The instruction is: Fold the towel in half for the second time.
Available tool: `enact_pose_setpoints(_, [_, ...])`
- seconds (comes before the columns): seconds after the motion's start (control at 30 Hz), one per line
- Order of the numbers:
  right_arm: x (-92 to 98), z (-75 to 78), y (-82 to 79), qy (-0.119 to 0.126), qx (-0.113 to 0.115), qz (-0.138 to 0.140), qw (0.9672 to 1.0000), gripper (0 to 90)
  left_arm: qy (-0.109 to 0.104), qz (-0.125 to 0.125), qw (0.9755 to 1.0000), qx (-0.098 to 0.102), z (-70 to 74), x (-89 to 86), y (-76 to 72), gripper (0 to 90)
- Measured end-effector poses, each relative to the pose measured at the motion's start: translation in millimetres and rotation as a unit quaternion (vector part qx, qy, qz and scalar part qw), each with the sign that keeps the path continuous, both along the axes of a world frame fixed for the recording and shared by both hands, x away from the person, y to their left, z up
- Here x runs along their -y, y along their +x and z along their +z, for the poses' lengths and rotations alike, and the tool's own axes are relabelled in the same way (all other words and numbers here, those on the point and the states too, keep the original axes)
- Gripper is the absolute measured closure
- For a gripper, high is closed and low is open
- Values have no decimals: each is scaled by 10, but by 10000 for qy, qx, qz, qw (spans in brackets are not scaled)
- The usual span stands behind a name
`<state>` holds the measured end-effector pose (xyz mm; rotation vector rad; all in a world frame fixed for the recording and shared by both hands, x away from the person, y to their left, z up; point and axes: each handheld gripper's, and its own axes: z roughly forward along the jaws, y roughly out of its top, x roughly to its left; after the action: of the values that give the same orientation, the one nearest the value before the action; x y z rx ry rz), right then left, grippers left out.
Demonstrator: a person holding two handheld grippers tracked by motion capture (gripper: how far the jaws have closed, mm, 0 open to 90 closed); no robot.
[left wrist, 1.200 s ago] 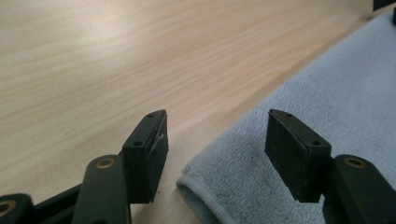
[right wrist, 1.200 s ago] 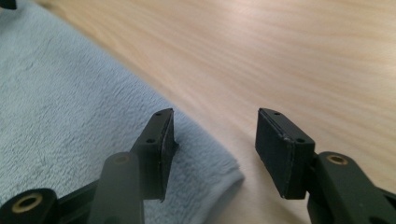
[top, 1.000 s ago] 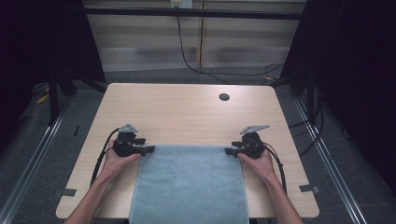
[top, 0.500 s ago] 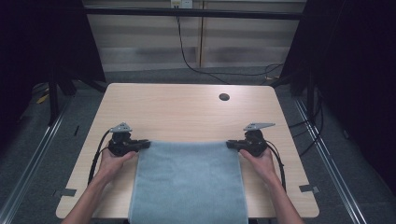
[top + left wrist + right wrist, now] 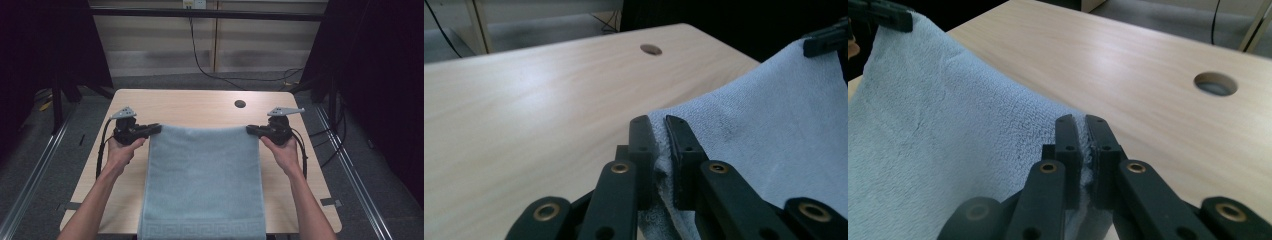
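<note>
Both hands raised since earlier; left fingers (image 5: 156,129) and right fingers (image 5: 251,130) just closed, each pinching a far towel (image 5: 204,180) corner, cloth stretched between, draping over counter (image 5: 200,107).

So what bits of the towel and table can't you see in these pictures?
- High view: the towel runs past the bottom edge, so its near end is cut off.
- High view: the table under the towel is covered by it.
- Left gripper view: the gripped towel corner is hidden between the shut jaws.
- Right gripper view: same there, the corner is pinched out of sight.
- High view: what lies inside the table's round hole is too small and dark to tell.
</note>
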<state>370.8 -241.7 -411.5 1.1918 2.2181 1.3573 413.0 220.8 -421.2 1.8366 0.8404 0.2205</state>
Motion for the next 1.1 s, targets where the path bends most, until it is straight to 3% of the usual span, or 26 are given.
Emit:
enact_pose_setpoints(0.2, [65,256,140,72,235,-184,9995,858,-91,42,9997,230,281,70,136,828])
enact_pose_setpoints(0.33, [111,432,178,209,429,-291,9984,859,-268,40,9989,390,454,81,134,829])
enact_pose_setpoints(0.37, [120,466,165,296,498,-292,9979,859,-226,7,9987,453,474,89,109,829])
enact_pose_setpoints(0.43, [125,489,123,322,525,-250,9978,859,8,-130,9983,569,452,112,12,829])
enact_pose_setpoints(0.5, [111,448,40,190,503,-168,9984,859,-30,-171,9983,557,417,98,-41,829])
enact_pose_setpoints(0.6, [125,383,-74,242,478,-79,9985,859,-103,-256,9982,530,355,58,-148,829])
enact_pose_setpoints(0.67, [141,347,-136,229,450,-26,9987,859,-22,-292,9981,534,336,31,-214,829])
enact_pose_setpoints(0.77, [171,307,-258,290,447,44,9986,858,-138,-390,9976,553,335,-14,-352,829])
enact_pose_setpoints(0.87, [166,301,-378,280,469,135,9984,858,-50,-478,9969,618,327,-26,-492,829])
enact_pose_setpoints(1.03, [137,237,-617,322,494,275,9979,857,-86,-651,9963,553,260,-54,-733,829])
enact_pose_setpoints(1.1, [133,177,-739,326,471,338,9978,857,-61,-697,9966,441,191,-74,-831,828])
